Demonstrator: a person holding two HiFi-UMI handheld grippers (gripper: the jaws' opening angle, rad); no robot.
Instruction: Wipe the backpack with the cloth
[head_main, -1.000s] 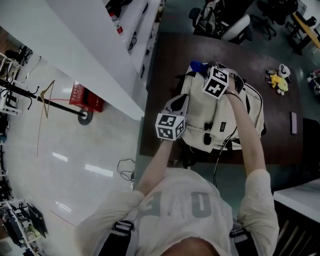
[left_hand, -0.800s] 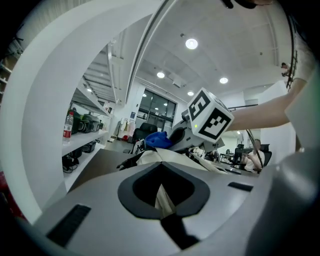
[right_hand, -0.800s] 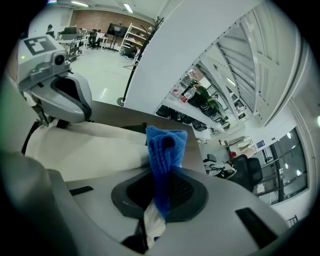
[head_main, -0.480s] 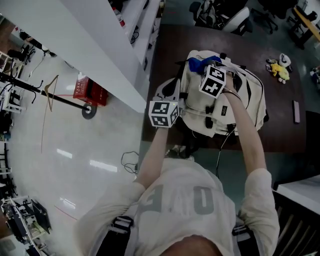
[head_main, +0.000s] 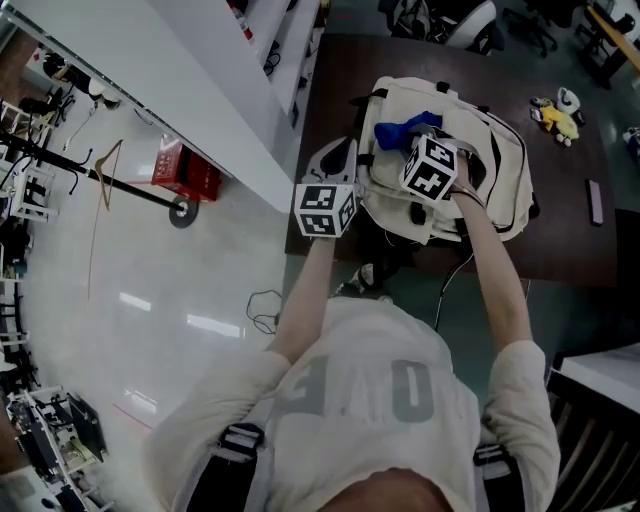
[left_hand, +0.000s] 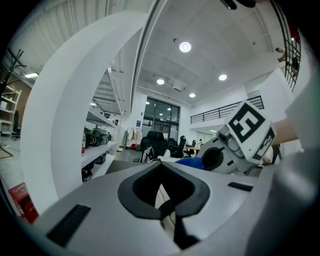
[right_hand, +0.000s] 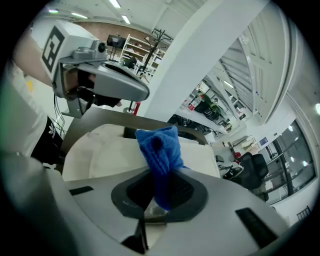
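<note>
The right gripper (right_hand: 159, 199) is clamping its jaws on the blue cloth (right_hand: 159, 146), which is bunching up over the top of the cream backpack (right_hand: 97, 150). The left gripper (left_hand: 167, 207) is holding its jaws together at the backpack's left edge, maybe nipping a strap; I can't be sure. If that side isn't steadying anything, I reckon wiping risks dragging the backpack along the table (head_main: 560, 245), or working the bunched cloth loose.

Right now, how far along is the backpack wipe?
Done: the right tool is shut on the blue cloth. In hand: the cloth is over the top of the cream backpack, and the left tool, shut, is by its left side. Left: the wiping itself, probably most of it. No cleaned area shows.
</note>
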